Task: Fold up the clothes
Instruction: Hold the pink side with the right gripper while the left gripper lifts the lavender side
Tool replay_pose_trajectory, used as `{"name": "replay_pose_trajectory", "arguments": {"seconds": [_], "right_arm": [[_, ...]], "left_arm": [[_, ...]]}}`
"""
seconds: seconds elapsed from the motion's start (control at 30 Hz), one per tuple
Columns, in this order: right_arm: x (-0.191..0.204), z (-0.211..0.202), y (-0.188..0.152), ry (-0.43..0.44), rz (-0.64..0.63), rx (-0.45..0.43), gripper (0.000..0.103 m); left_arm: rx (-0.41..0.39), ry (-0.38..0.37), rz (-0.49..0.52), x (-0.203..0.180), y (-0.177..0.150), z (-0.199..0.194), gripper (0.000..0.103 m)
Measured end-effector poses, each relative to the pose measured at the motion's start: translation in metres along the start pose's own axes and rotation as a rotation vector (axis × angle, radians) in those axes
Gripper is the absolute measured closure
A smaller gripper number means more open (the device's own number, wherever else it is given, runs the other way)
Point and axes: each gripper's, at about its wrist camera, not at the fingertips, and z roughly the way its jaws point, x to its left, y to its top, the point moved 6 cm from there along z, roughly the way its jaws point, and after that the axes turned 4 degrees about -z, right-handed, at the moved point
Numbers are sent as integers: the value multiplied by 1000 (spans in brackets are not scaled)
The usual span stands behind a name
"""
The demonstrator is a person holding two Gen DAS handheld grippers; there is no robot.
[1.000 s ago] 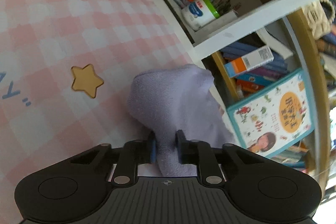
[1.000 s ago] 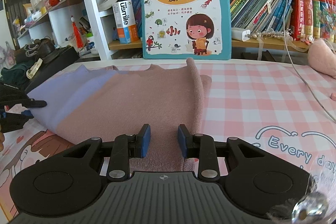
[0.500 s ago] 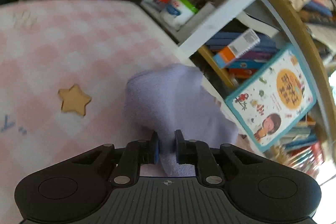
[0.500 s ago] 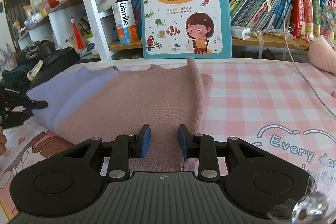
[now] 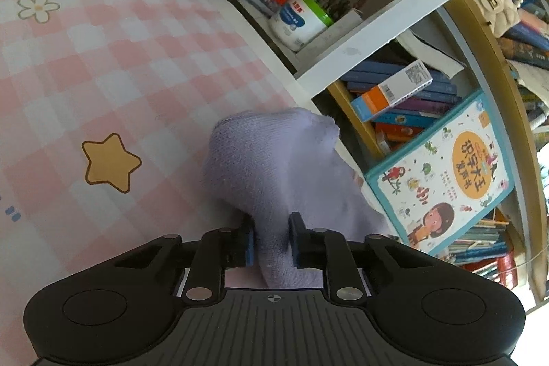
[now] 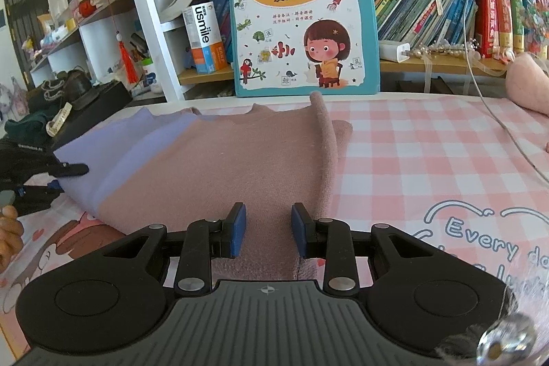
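Your left gripper (image 5: 271,240) pinches the lilac sleeve (image 5: 274,167) of the sweater (image 6: 219,167) spread on the bench (image 6: 429,153). Your right gripper (image 6: 268,230) hovers open over the pink hem. Carry the sleeve flat across the body, without bunching.

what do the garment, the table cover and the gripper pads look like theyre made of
Garment: soft knit, probably wool or acrylic; fine loops show on its lilac end, matte, slightly fuzzy.
Table cover: likely printed vinyl or plastic; smooth, flat, pink check with cartoon print.
Pads: blue, matte, probably rubber or foam; hard to tell.
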Motion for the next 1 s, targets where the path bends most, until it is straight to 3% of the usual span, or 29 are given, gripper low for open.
{"name": "replay_pose_trajectory", "arguments": {"seconds": [0.47,1.0], "right_arm": [[26,10,1,123,25,-7,75],[26,13,3,148,47,-17,76]], "left_arm": [[-31,5,59,24,27,-27,92],[-6,-60,-53,51,31,-26,86]]}}
